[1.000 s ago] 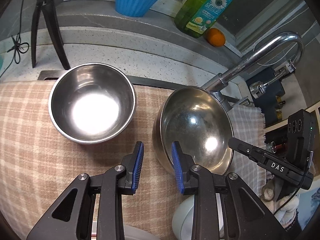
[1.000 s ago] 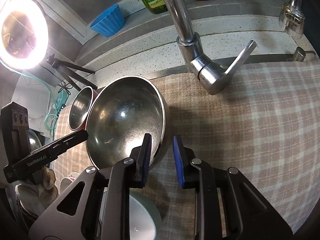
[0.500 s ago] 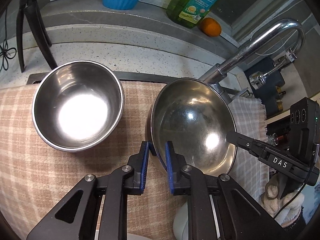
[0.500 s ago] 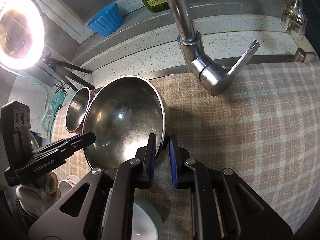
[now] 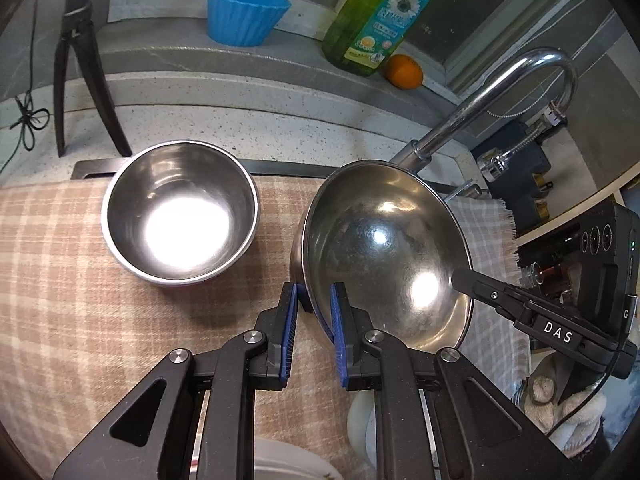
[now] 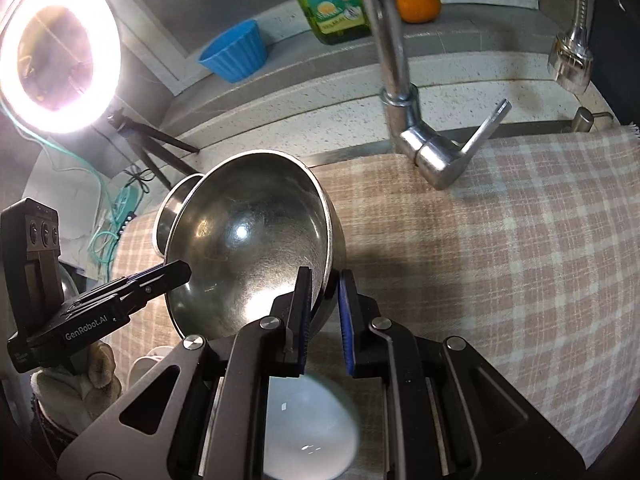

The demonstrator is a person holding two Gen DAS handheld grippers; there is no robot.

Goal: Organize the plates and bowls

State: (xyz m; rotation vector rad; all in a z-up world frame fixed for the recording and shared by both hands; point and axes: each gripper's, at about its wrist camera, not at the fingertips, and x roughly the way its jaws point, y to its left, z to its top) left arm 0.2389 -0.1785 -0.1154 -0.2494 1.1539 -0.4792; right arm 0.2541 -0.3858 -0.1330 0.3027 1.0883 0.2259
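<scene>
The large steel bowl (image 5: pixel 384 248) sits tilted over the plaid cloth (image 5: pixel 60 264), its mouth facing up and toward the cameras. Its left rim is pinched by the left gripper (image 5: pixel 313 300) and its opposite rim by the right gripper (image 6: pixel 325 284). Each gripper has one blue pad inside the bowl and one outside, jaws pressed onto the thin wall. The bowl is round, with no long axis; its interior is polished metal, faintly scuffed, carrying bright reflections. In the right wrist view its near side hangs clear of the cloth.

The small steel bowl (image 5: pixel 180 212) stands upright on the cloth just to the left of the large one, deeper-walled, with a strong glare on its floor. The cloth is woven, beige and white check, with a frayed edge.

Both grippers point steeply downward. A gloved hand (image 6: pixel 76 384) carries the left one. A white dish (image 6: pixel 308 428) lies below the right gripper's fingers. The chrome faucet (image 6: pixel 404 120) rises behind the bowl.
</scene>
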